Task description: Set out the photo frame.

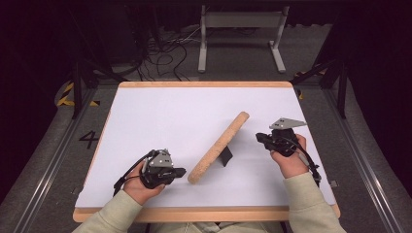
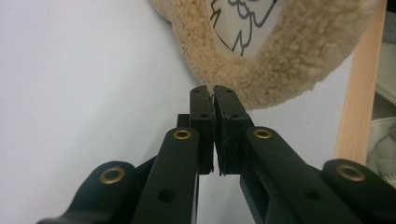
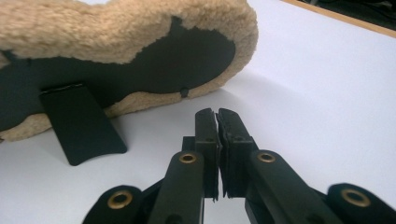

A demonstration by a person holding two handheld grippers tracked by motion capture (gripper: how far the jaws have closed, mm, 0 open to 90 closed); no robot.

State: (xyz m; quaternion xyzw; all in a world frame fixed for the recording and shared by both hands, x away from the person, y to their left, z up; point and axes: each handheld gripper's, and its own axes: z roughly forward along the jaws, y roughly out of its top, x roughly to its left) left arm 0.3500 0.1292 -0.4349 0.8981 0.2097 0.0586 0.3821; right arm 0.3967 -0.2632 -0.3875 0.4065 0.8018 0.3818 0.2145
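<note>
Standing on the white desk between the two hands is a fleece-edged picture frame, propped on edge by a black stand at its back. Its long axis runs on a diagonal, from a near end by the left tool up to a far end toward the right side. The left tool sits at the near left with its tip just beside the frame's near end; from the left gripper view its jaws are pressed together with nothing between them, and the fuzzy rim with a line drawing inside it lies straight ahead, close but apart from the tips. The right tool is at the right, pointing left toward the frame's black back panel; its jaws are also together and empty, with the frame a short way off and the stand to the left in its own view. Judging from this, the left hand is the nearer of the two to the frame, facing its front and its near end, while the right hand faces the back and the stand. Any grasp would need the jaws to part first, since both are closed short of the fleece.
</note>
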